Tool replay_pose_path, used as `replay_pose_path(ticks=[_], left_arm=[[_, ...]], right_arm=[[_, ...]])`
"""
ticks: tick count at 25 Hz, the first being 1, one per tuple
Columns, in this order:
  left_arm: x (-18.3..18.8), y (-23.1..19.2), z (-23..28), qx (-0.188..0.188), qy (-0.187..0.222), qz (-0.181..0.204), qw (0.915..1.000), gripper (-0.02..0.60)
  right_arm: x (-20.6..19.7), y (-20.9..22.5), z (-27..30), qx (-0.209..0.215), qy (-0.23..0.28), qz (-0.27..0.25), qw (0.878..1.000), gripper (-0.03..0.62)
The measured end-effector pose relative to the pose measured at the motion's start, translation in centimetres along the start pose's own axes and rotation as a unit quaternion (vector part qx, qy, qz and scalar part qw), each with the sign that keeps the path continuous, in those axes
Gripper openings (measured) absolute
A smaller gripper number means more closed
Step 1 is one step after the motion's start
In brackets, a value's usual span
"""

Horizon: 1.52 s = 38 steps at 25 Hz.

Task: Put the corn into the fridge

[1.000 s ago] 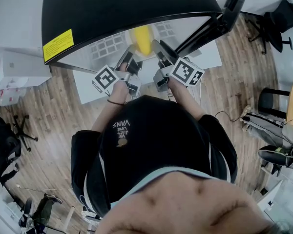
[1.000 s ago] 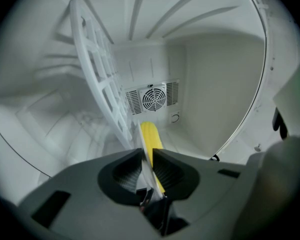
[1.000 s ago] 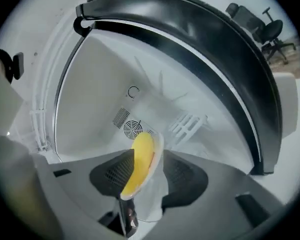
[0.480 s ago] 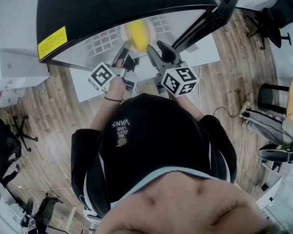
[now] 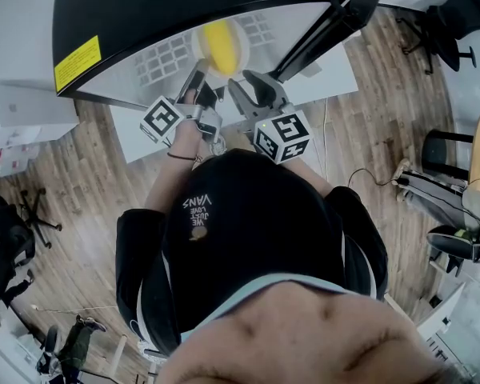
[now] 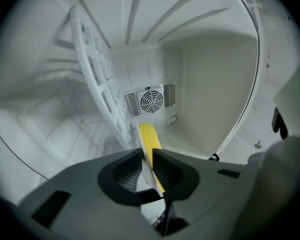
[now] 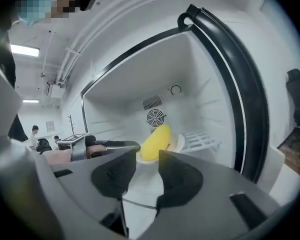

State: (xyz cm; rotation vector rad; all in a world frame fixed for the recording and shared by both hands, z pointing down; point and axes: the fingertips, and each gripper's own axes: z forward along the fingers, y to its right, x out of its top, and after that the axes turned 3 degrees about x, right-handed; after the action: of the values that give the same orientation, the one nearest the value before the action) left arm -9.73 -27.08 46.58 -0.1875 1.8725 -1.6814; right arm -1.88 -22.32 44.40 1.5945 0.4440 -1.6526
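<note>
Gripped the rim of the thin round white plate (image 6: 146,174) in the left claw (image 6: 146,156), pads pressed shut on it. Carried the smooth yellow corn cob (image 6: 149,139) on that plate just beyond the tips, long axis running straight ahead from the claw into the open white fridge compartment (image 6: 210,84). Showed the right claw (image 7: 147,159) wide apart and empty, jaws just closing a little with nothing between them, the cob just ahead of its tips; judged the left claw the one to carry the load inward.

Right gripper (image 7: 147,155) rolled back, its empty fingers (image 7: 180,179) closing.
</note>
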Motion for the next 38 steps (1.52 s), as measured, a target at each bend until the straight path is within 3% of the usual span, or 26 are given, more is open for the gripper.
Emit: replay_pose_path(ticks=[4,15,20,23,26,38], left_arm=[[-0.1,0.1,-0.6,0.001,0.003,0.003,1.0000,0.048],[-0.8,0.7,-2.6,-0.011,0.006,0.022,0.9997,0.048],[-1.6,1.6,-3.1,-0.016,-0.004,0.080,0.9966,0.048],[-1.8,2.0,-3.4,-0.010,-0.011,0.149,0.9887,0.048],[-2.3,2.0,-3.7,0.000,-0.020,0.190,0.9816,0.048],[-4.5,0.8,-4.1,0.036,-0.053,0.258,0.9641,0.046]], right_arm=[[-0.3,-0.1,-0.1,0.001,-0.007,-0.011,1.000,0.116],[-0.3,-0.3,0.2,0.001,-0.009,-0.015,1.000,0.099],[-0.2,-0.1,-0.2,-0.003,-0.008,-0.015,1.000,0.097],[-0.4,0.0,-0.4,-0.002,-0.011,-0.008,1.000,0.097],[-0.6,0.0,-0.5,-0.001,-0.014,-0.010,1.000,0.097],[-1.3,-0.4,-0.7,0.007,-0.025,-0.010,1.000,0.075]])
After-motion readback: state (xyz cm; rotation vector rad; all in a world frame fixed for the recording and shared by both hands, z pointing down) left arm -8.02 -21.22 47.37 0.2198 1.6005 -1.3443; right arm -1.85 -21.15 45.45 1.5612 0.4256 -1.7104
